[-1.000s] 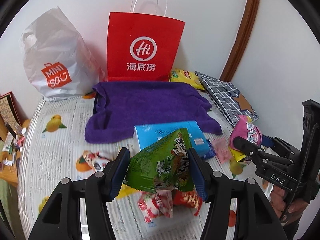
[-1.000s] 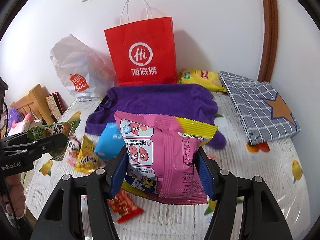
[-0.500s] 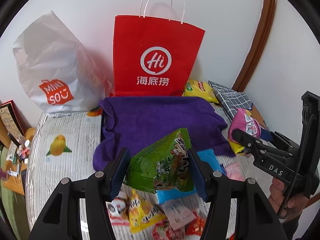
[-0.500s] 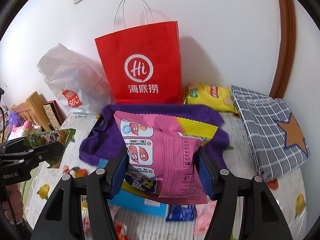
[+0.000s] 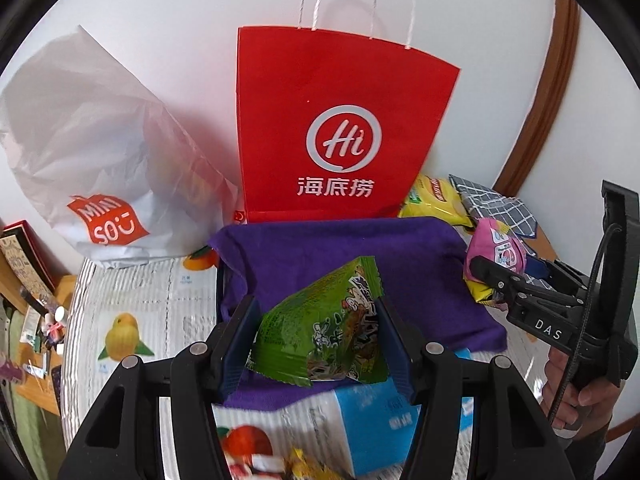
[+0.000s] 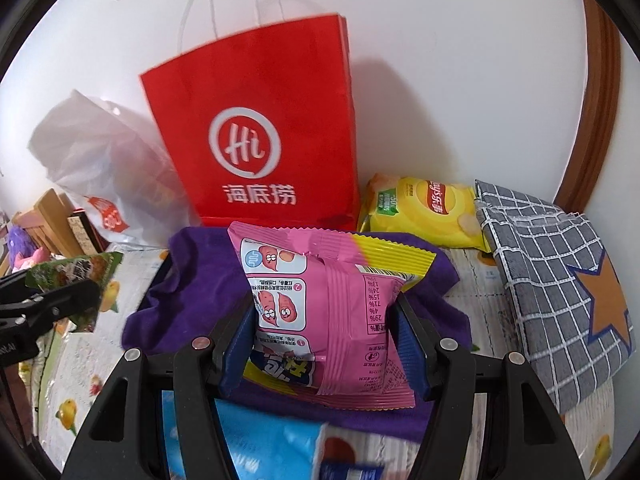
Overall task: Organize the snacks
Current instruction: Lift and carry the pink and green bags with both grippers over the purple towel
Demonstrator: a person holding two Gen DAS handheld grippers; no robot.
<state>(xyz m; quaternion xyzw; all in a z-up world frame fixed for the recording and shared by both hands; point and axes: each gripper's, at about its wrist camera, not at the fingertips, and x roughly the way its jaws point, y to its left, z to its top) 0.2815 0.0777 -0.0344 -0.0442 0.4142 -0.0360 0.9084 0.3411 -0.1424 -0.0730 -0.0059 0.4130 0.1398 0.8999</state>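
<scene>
- Step in hand, as I read it: the carry. Both claws are loaded and held over the far end of the counter [image 5: 168,304], facing the bags against the wall.
- Left claw [image 5: 316,344]: pinching a green snack packet [image 5: 324,344] between its blue pads, packet tilted, its top corner pointing up toward the red paper bag [image 5: 340,128].
- Right claw [image 6: 326,340]: pinching a pink snack packet [image 6: 332,320] with a yellow corner, held upright by its lower half; printed back faces the camera.
- Both packets are clear of the counter, over the purple towel [image 5: 360,256], which lies spread just in front of the red bag.
- Next move, by my judgement: either lift each packet above the red bag's rim and let go over the mouth, or set them down on the towel. Which is meant I cannot tell. The bag route needs height, and the two claws going one at a time so they do not crowd the opening or catch the white cord handles.
- Containers: red paper bag stands upright, mouth above both cameras, so its contents are not visible. White plastic shopping bag [image 5: 100,160] slumps beside it to the left; looks filled, contents hidden.
- Loose stock: yellow crisp packet [image 6: 424,212] to the right of the red bag, beside a grey checked pouch [image 6: 560,280] with an orange star; a blue box [image 5: 384,420] and small wrapped sweets lie on the near counter, blurred.
</scene>
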